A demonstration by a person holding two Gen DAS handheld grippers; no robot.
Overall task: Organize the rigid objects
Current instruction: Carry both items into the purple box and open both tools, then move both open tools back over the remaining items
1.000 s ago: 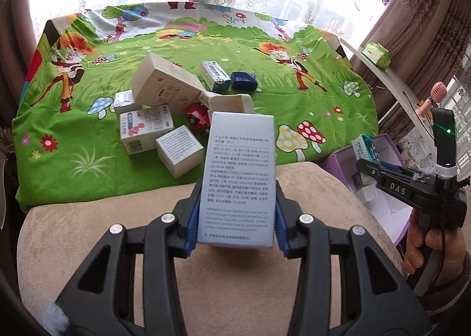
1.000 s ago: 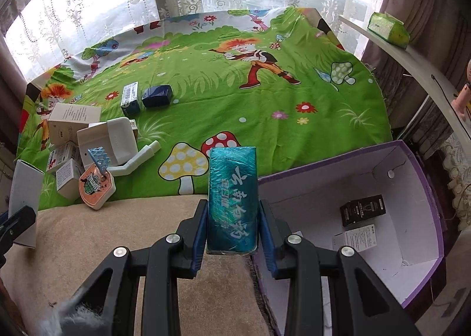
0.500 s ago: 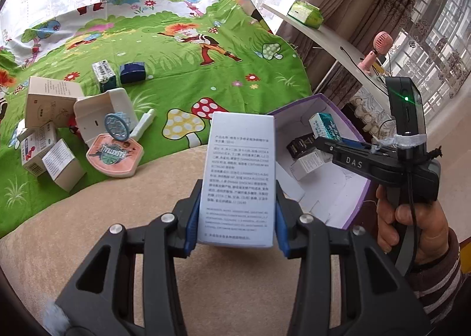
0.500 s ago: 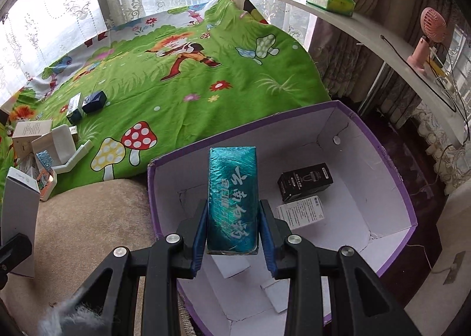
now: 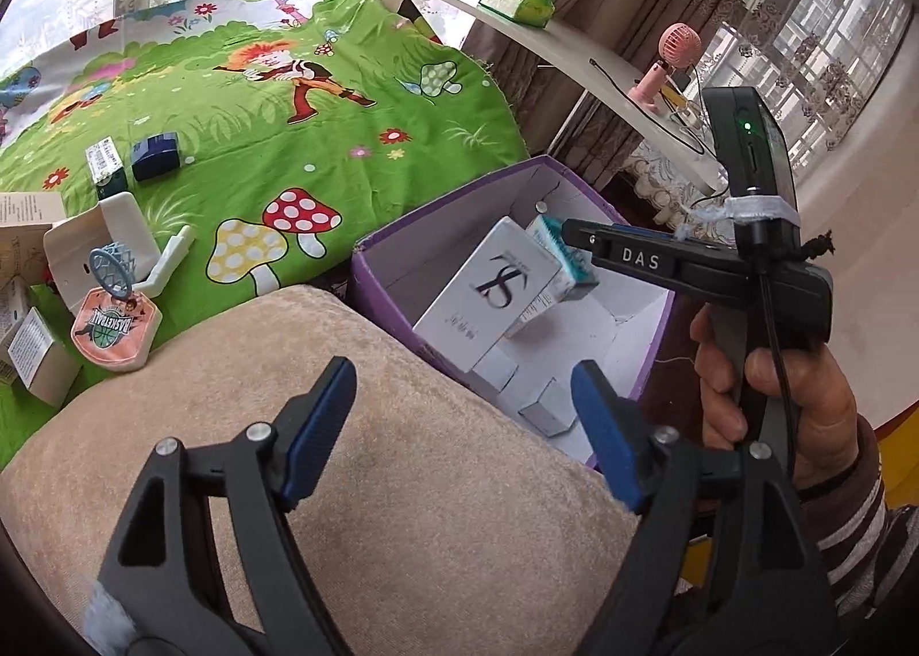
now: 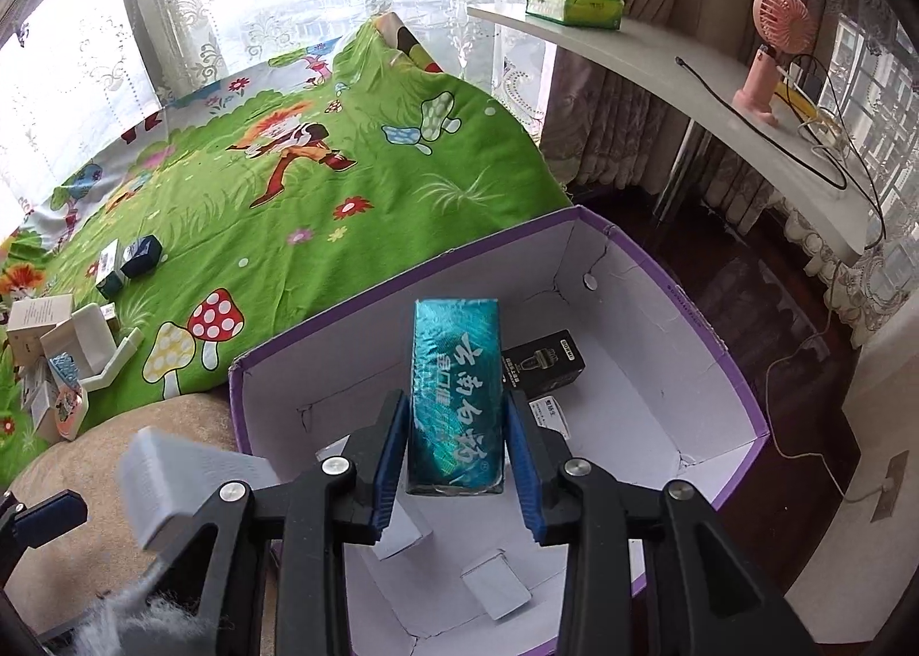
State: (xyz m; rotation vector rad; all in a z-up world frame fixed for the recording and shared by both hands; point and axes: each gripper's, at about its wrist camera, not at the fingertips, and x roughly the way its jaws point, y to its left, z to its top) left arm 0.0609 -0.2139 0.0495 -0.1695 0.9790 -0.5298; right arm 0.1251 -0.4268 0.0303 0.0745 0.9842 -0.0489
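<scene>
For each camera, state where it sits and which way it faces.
Left wrist: on the left gripper, its jaws opening and empty, facing down at a beige cushion and a purple cardboard box; a hand holds the right gripper.
Right wrist: on the right gripper, facing down into that box, jaws opening around a teal foil packet.
Shared: the box, a green cartoon cloth, a pink fan.
</scene>
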